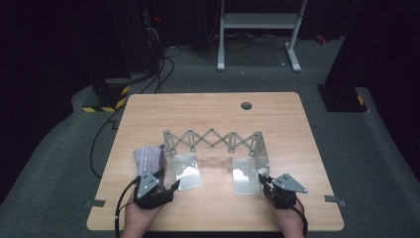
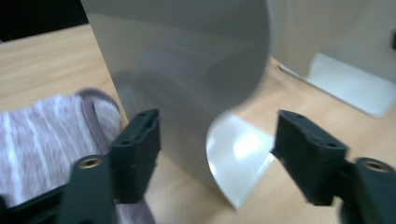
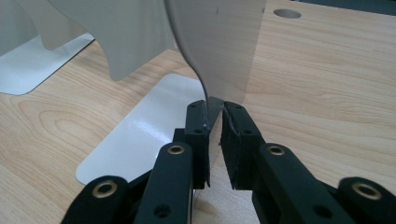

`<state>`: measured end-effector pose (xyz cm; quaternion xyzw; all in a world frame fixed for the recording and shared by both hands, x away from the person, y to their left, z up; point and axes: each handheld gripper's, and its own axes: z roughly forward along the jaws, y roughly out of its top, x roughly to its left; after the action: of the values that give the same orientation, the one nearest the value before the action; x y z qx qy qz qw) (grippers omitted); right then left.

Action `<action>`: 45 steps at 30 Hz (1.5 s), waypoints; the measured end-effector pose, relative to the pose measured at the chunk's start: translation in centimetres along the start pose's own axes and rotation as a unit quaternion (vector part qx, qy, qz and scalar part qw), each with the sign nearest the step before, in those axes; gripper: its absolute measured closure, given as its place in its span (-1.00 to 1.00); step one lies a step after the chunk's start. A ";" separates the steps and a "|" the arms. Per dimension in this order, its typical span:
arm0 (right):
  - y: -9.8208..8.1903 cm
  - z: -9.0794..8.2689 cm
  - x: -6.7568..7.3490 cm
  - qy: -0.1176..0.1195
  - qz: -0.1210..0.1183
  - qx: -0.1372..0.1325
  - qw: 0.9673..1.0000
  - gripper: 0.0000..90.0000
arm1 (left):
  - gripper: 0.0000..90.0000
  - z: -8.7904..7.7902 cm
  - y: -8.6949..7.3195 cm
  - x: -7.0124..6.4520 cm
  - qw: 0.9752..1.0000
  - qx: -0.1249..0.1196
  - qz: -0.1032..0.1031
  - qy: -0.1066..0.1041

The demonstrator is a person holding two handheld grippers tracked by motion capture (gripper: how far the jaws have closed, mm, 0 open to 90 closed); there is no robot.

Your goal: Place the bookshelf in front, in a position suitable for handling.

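Observation:
A metal extending rack (image 1: 213, 139) with a scissor lattice stands mid-table, an upright end plate and a flat foot plate at each end. My left gripper (image 1: 167, 179) is open by the left foot plate (image 1: 185, 171). In the left gripper view its jaws (image 2: 217, 135) stand wide apart before the left end plate (image 2: 187, 70), with nothing pressed between them. A folded grey-purple striped cloth (image 1: 148, 158) (image 2: 42, 140) lies just left of that plate. My right gripper (image 1: 261, 179) (image 3: 215, 112) is shut on the lower edge of the right end plate (image 3: 219, 51), beside its foot plate (image 3: 144, 130).
The wooden table (image 1: 213, 208) has a round cable hole (image 1: 246, 105) (image 3: 286, 13) at the back. Beyond it are a white desk frame (image 1: 257, 29) and cables on grey carpet. A person's hands hold both grippers at the near edge.

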<state>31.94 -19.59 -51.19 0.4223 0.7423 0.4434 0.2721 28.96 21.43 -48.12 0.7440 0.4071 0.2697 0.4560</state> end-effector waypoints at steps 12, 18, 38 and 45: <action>-0.6 -1.1 -2.5 -0.060 0.040 -0.003 0.997 0.90 | 0.72 4.4 1.9 2.0 0.999 -0.019 -0.009 0.047; -1.1 -1.8 -4.4 -0.086 0.063 -0.009 0.994 0.92 | 0.89 5.0 1.9 4.6 0.997 -0.019 -0.033 0.069; -0.5 -0.1 -5.5 -0.082 0.053 -0.013 0.995 0.93 | 0.57 5.9 1.6 8.7 0.992 0.000 -0.070 0.108; -0.6 -0.3 -5.0 -0.080 0.050 -0.013 0.995 0.86 | -0.07 2.0 -0.1 7.5 0.992 -0.012 -0.054 0.116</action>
<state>33.92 -24.17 -51.45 0.4897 0.6899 0.4311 0.3136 34.39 26.94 -48.86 0.6794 0.4936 0.3335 0.4285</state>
